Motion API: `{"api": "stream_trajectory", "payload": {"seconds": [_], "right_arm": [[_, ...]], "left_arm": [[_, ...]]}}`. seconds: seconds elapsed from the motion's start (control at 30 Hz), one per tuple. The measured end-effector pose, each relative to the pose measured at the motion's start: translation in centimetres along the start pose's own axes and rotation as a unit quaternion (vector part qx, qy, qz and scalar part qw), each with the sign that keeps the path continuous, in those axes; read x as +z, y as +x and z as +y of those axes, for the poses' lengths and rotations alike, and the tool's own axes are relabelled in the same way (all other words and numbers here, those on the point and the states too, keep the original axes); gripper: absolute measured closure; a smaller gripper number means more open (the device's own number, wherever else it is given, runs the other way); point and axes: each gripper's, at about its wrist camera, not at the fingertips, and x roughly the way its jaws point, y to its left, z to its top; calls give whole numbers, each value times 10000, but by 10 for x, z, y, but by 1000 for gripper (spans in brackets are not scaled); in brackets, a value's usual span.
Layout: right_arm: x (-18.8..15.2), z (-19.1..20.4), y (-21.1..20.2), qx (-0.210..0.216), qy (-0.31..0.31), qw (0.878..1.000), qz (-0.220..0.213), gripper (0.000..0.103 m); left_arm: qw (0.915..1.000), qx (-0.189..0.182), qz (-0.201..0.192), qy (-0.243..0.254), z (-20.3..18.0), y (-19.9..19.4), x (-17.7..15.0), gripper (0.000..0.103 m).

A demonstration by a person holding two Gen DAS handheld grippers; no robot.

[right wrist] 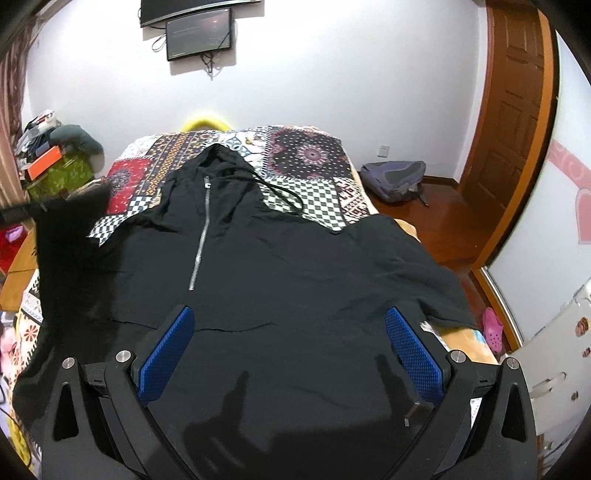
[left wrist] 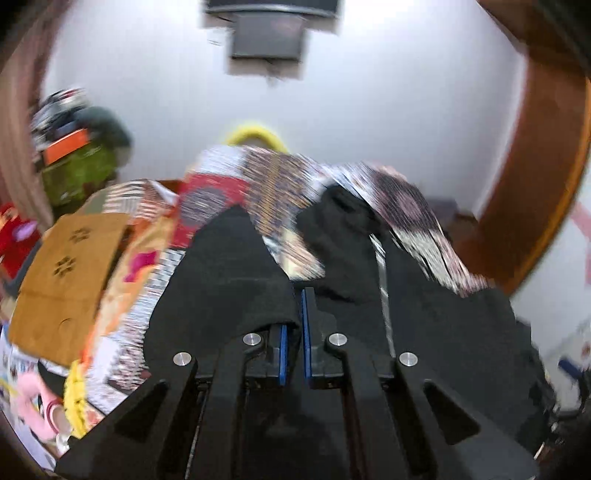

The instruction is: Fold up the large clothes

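A large black zip hoodie (right wrist: 288, 266) lies front up on a patchwork bedspread (right wrist: 310, 158), hood toward the far wall. Its left sleeve (right wrist: 70, 236) is lifted off the bed at the left. My left gripper (left wrist: 293, 314) is shut on black hoodie fabric (left wrist: 229, 280), which drapes over its left finger; this view is motion-blurred. My right gripper (right wrist: 290, 332) is open and empty, hovering above the hoodie's lower body with its blue pads (right wrist: 170, 339) spread wide.
A cardboard box (left wrist: 62, 280) and toys sit left of the bed. A purple backpack (right wrist: 395, 181) lies on the wooden floor at the right, near a wooden door (right wrist: 517, 110). A cluttered green stand (right wrist: 59, 173) is at the far left. A screen (right wrist: 199, 33) hangs on the wall.
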Motion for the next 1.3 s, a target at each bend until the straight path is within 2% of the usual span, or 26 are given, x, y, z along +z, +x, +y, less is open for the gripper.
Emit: {"api": "stream_trajectory", "payload": {"seconds": [0.1, 0.27, 0.33, 0.4, 0.5, 0.63, 0.67, 0.77, 0.87, 0.93, 1.03, 1.17, 1.3], "right_arm": [[-2, -7, 0, 14, 77, 10000, 32, 0], [-5, -12, 0, 4, 96, 9999, 51, 0], [-5, -13, 1, -3, 91, 9999, 67, 0], [-6, -13, 0, -2, 87, 9999, 77, 0], [-6, -12, 2, 11, 79, 9999, 99, 0], [-7, -8, 3, 24, 27, 9999, 111, 0], [-8, -6, 2, 24, 13, 9999, 114, 0], [-8, -1, 4, 31, -54, 9999, 135, 0], [-8, 5, 6, 36, -121, 9998, 153, 0], [-8, 8, 6, 30, -173, 9997, 157, 0], [-8, 13, 8, -11, -251, 9995, 166, 0], [-8, 19, 12, -55, -343, 9991, 239, 0], [-8, 21, 13, -70, -389, 9989, 268, 0]], "left_arm": [[9977, -269, 544, 313, -32, 30, -20, 98], [9824, -482, 1663, 699, -68, 76, -67, 96], [9764, -548, 1951, 744, -74, 83, -84, 90], [9715, -727, 2158, 662, -72, 85, -93, 74], [9698, -968, 2196, 436, -63, 74, -99, 57], [9739, -1081, 1992, 159, -40, 48, -88, 57], [9753, -1104, 1914, 56, -31, 40, -84, 54], [9845, -860, 1505, -257, -1, 17, -68, 36], [9876, -636, 1270, -668, 34, 10, -59, 33], [9860, -507, 1252, -981, 60, 11, -59, 33], [9756, -461, 1359, -1661, 100, 22, -66, 33], [9499, -769, 1656, -2537, 134, 43, -92, 33], [9277, -1079, 1894, -3032, 142, 66, -113, 33]]}}
